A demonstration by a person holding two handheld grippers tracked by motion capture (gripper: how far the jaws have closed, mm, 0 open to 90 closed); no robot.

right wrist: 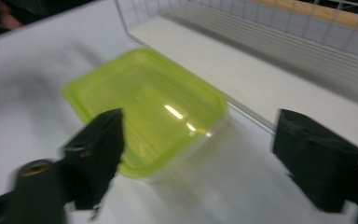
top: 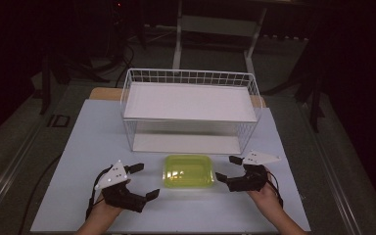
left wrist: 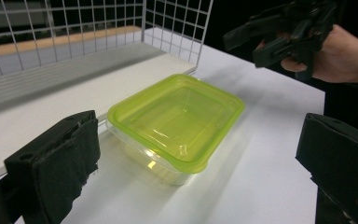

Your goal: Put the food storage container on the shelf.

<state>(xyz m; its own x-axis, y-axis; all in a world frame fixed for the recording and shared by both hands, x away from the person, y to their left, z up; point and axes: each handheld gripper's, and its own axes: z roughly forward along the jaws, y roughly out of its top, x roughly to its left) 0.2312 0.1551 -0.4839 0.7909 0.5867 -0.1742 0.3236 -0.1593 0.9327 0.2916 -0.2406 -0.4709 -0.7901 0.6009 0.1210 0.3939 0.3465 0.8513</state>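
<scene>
We see the green-lidded container point(top: 188, 171) at lower centre of the surface point(top: 93, 142), before the wire rack point(top: 191, 105). Left gripper point(top: 142, 181) and right gripper point(top: 226, 168) flank it, jaws apart, holding nothing; the right gripper view is blurred.

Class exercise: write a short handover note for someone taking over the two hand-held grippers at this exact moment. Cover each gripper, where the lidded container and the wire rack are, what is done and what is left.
Left gripper: open, holding nothing, at the container's left.
Right gripper: open, holding nothing, at the container's right.
Container: clear box with its green lid on, flat on the white table, just in front of the wire rack.
Rack: both shelves bare.
Done: container set down with its lid on, neither gripper touching it.
Left: probably gripping the container from both sides and moving it, perhaps onto a rack shelf; that is a guess.
</scene>
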